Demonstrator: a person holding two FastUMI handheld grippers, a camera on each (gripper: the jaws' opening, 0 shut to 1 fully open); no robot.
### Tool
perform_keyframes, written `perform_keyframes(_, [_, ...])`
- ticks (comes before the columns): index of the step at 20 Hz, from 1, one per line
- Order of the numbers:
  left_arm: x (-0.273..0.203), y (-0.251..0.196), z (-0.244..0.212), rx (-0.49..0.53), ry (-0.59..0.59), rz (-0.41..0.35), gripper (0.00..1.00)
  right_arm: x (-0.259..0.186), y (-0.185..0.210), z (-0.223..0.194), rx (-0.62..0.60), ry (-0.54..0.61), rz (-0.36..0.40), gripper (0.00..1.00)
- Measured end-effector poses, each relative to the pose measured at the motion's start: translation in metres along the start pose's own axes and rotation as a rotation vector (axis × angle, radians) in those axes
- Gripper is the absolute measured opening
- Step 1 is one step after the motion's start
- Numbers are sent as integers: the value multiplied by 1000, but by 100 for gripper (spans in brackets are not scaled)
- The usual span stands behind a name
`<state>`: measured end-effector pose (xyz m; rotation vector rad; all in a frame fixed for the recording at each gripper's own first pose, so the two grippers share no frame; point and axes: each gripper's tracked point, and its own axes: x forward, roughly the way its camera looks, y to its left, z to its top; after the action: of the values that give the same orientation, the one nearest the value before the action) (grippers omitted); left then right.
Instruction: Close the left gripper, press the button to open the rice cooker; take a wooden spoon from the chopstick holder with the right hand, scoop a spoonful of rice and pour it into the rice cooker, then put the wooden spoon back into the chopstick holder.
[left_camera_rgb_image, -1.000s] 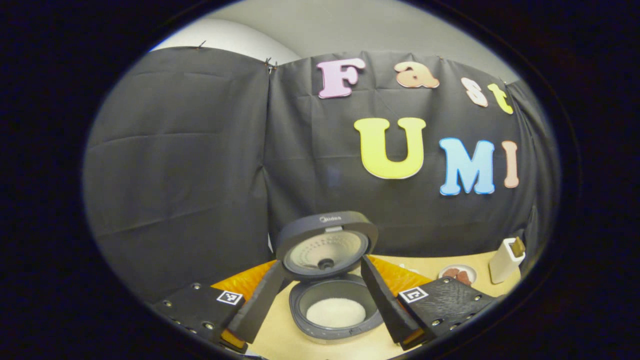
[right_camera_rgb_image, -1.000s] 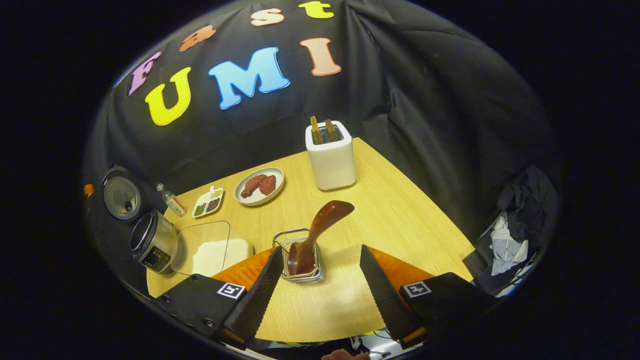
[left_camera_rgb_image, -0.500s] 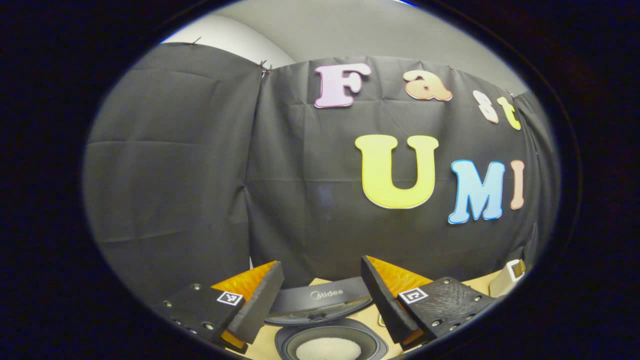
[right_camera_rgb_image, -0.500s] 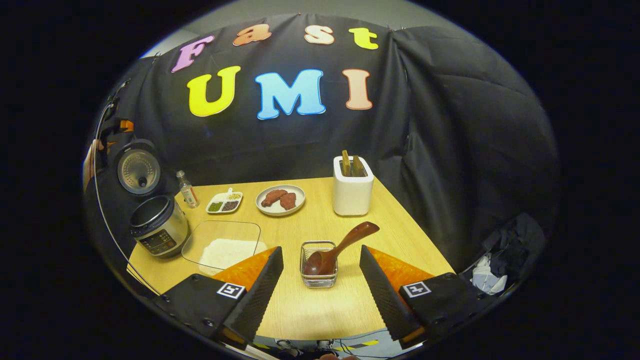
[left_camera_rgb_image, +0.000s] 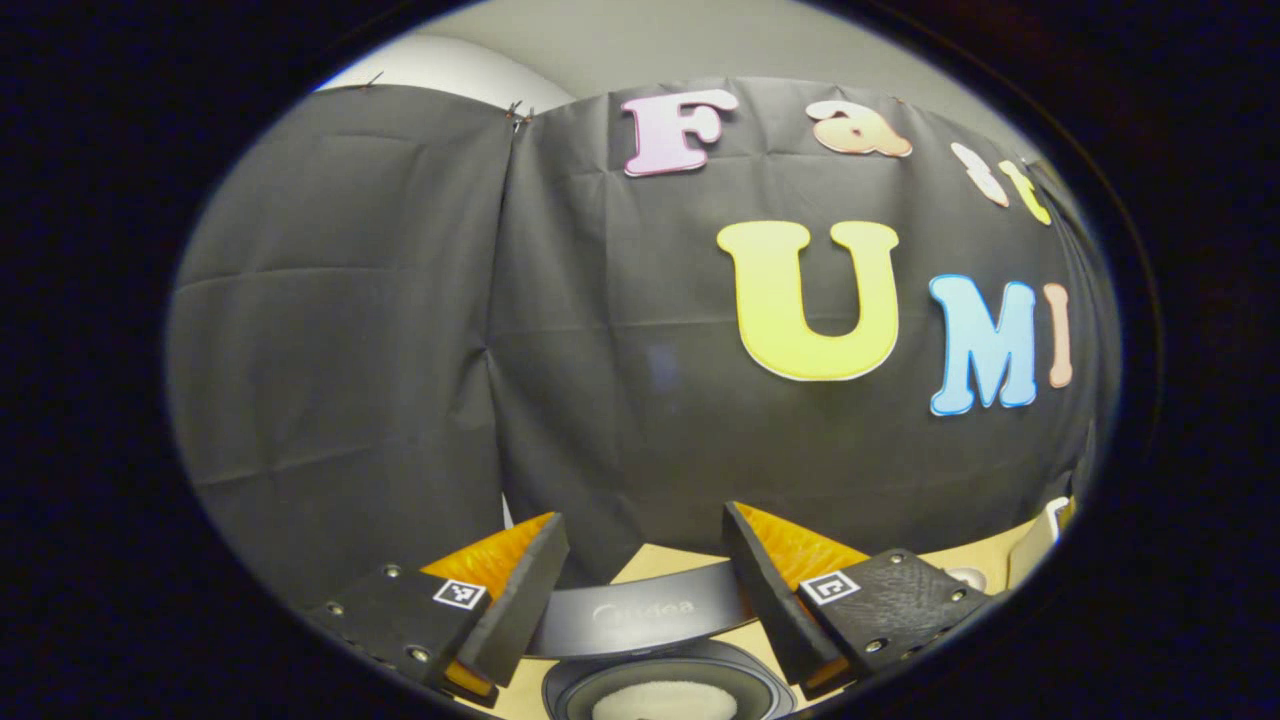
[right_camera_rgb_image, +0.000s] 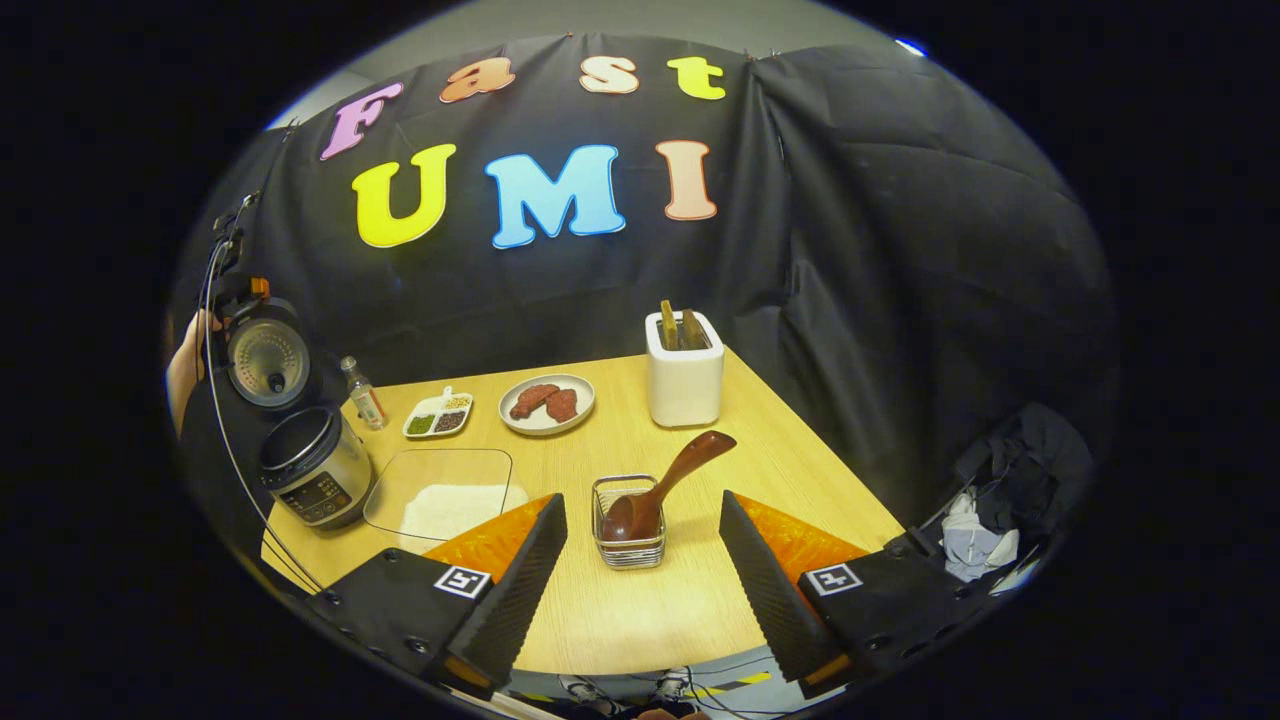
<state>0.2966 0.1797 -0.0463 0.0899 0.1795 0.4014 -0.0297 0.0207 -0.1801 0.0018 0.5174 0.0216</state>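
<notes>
Both hand-held grippers wide apart: left (left_camera_rgb_image: 640, 600) above rice cooker (left_camera_rgb_image: 668, 690), right (right_camera_rgb_image: 640, 590) before wooden spoon (right_camera_rgb_image: 665, 487).

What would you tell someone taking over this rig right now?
Left gripper: open, empty, above the cooker.
Right gripper: open, empty, in front of the holder.
Cooker lid is up; white rice shows in the pot.
Spoon sits in the holder, handle leaning right. Rice tray lies between cooker and holder.
Done: lid opened, rice apparently poured, spoon in the holder.
Left: seemingly nothing; just draw both grippers clear.
</notes>
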Motion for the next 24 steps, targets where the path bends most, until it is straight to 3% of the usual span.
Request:
perform_keyframes(12, [-90,-33,-84,-66,202,2,100,46,-9,32,-23,-52,113,98])
perform_keyframes(18, [-124,-49,-159,-90,337,0,98,61,-24,22,-42,-13,112,98])
perform_keyframes(24, [-141,-60,-234,-21,442,-5,100,65,-39,7,-5,25,101,98])
